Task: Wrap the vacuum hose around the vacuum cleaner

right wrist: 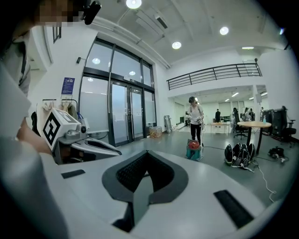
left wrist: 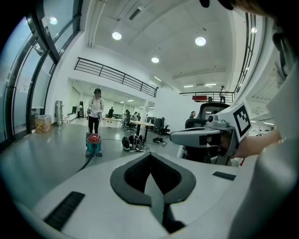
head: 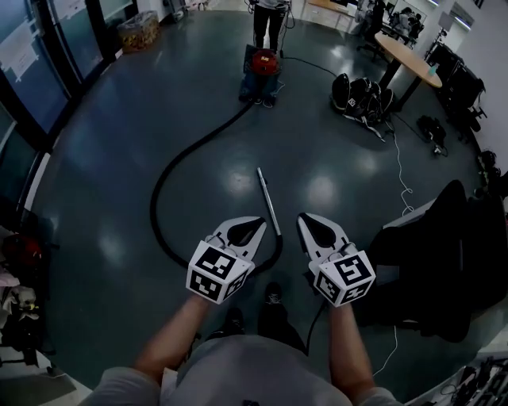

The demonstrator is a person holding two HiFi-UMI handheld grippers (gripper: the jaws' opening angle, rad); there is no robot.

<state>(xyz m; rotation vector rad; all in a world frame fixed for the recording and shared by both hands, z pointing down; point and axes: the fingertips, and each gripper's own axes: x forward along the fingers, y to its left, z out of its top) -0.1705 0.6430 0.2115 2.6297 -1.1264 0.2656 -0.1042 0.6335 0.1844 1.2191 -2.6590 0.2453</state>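
The vacuum (head: 263, 67), a squat canister with a red top on a teal base, stood far across the glossy dark floor (head: 95, 174), well apart from both claws. Its hose (head: 169, 170), a black flexible tube, left the canister and ran over the floor in one long loose curve. It swung round close to the person's shoes (head: 272, 295) and met a thin, straight metal wand (head: 268, 200). The wand lay flat, pointing roughly back toward the vacuum.

The left claw (head: 255, 228) and right claw (head: 308, 222) hung side by side above the floor, with the wand's near end between them in the head view. Each had smooth white shells tapering to a point, lined with dark, finely textured pads. Both were clenched, pads pressed together with nothing between them. In the head view the left claw covered part of the hose's near bend.

A person (head: 270, 20) stood just behind the vacuum. To its right lay a heap of black bags (head: 361, 95), beside a round wood-topped desk (head: 409, 54) on a dark leg. A thin white cable (head: 401, 170) snaked across the floor toward a bulky black chair (head: 444, 246) at the holder's right. A box (head: 139, 32) sat far off by the tall glass doors (right wrist: 121, 112).
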